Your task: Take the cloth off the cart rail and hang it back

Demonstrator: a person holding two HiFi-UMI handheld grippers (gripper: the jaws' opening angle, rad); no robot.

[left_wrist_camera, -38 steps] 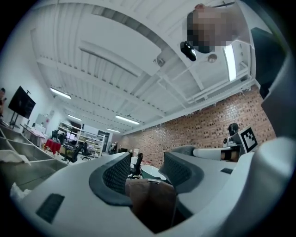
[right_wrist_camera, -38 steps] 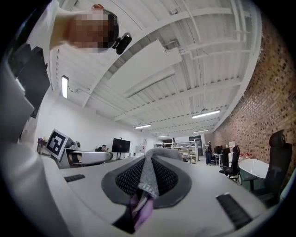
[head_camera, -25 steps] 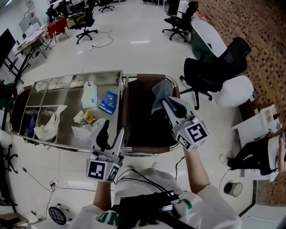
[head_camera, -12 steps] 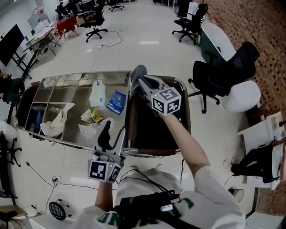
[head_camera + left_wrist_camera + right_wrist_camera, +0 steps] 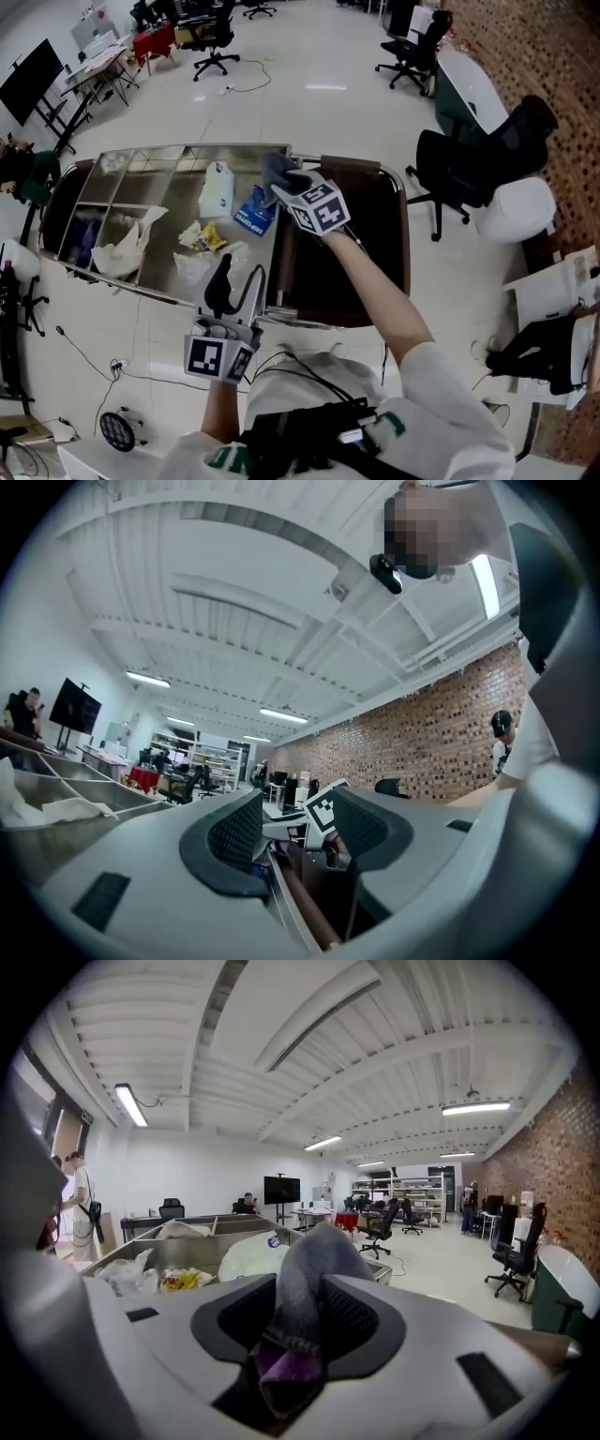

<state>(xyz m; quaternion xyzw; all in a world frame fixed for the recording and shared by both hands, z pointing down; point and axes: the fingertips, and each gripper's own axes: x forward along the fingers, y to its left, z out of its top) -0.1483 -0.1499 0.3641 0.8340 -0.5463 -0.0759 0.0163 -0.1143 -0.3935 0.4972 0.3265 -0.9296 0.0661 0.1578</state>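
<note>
Steel cart tray (image 5: pixel 173 178) holds bags (image 5: pixel 120 248) beside right gripper (image 5: pixel 284 185), fingers just opened around grey cloth (image 5: pixel 274 166); left gripper (image 5: pixel 237 277) fingers apart.

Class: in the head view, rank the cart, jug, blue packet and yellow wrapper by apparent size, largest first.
1. cart
2-3. jug and blue packet look about alike; not ranked
4. yellow wrapper

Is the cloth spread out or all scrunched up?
Scrunched up: the cloth stands in a lump between the right gripper's jaws, which have just been opening.
</note>
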